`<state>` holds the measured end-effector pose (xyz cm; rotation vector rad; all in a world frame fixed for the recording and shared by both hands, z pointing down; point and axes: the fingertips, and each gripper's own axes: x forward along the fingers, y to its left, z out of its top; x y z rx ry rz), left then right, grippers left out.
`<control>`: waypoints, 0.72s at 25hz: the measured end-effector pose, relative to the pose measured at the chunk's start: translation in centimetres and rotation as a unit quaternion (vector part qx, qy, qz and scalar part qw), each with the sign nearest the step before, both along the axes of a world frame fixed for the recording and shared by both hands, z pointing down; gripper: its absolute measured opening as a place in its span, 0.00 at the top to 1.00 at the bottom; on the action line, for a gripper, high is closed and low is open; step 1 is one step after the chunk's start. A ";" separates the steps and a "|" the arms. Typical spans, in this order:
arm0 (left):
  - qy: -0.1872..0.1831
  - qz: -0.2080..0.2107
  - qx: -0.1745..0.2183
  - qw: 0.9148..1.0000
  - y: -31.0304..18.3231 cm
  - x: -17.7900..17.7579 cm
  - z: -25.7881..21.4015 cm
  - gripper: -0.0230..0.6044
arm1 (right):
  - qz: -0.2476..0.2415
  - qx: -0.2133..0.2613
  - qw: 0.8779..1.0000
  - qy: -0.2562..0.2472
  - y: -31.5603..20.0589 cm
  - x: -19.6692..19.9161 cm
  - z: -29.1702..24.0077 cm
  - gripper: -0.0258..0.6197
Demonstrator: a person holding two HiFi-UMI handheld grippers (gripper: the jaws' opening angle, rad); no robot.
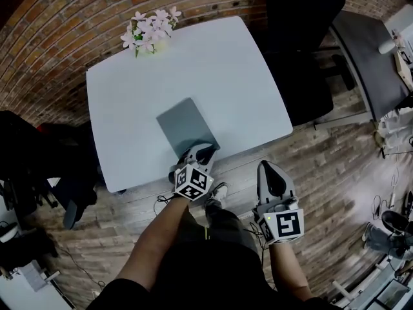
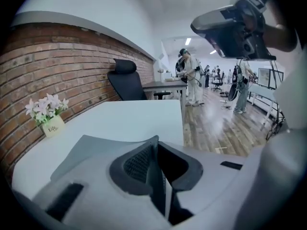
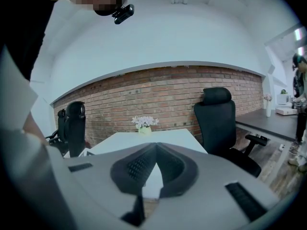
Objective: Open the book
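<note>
While the right gripper (image 1: 266, 168) hangs closed (empty), the left gripper (image 1: 206, 148) pinches the book's (image 1: 184, 124) near corner.

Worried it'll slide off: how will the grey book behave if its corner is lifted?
The book looks thin, so probably light, and may skid on the smooth table. Pinched at one corner by the left gripper, its cover will likely flex.
</note>
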<state>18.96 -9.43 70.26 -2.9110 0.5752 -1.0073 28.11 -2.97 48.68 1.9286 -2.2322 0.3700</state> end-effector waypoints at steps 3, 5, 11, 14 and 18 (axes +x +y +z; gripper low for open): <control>0.032 -0.022 -0.017 0.999 -0.2 -0.2 -0.9 0.89 | -0.002 -0.007 1.000 -0.004 -0.3 -0.2 -0.1 0.94; 0.047 -0.032 -0.023 0.998 -0.3 -0.4 -1.4 0.89 | -0.010 0.001 1.000 -0.006 -0.5 -0.6 -0.3 0.94; 0.100 -0.068 -0.025 0.992 -0.7 -1.8 -3.9 0.90 | -0.036 0.009 0.999 -0.005 -1.1 -2.1 -0.9 0.94; 0.132 -0.084 -0.016 0.988 -0.9 -2.7 -6.3 0.90 | -0.040 0.021 0.999 -0.016 -1.4 -2.8 -1.5 0.94; 0.192 -0.128 -0.023 0.973 -1.2 -4.9 -9.0 0.91 | -0.057 0.013 0.998 -0.012 -1.4 -4.0 -1.3 0.94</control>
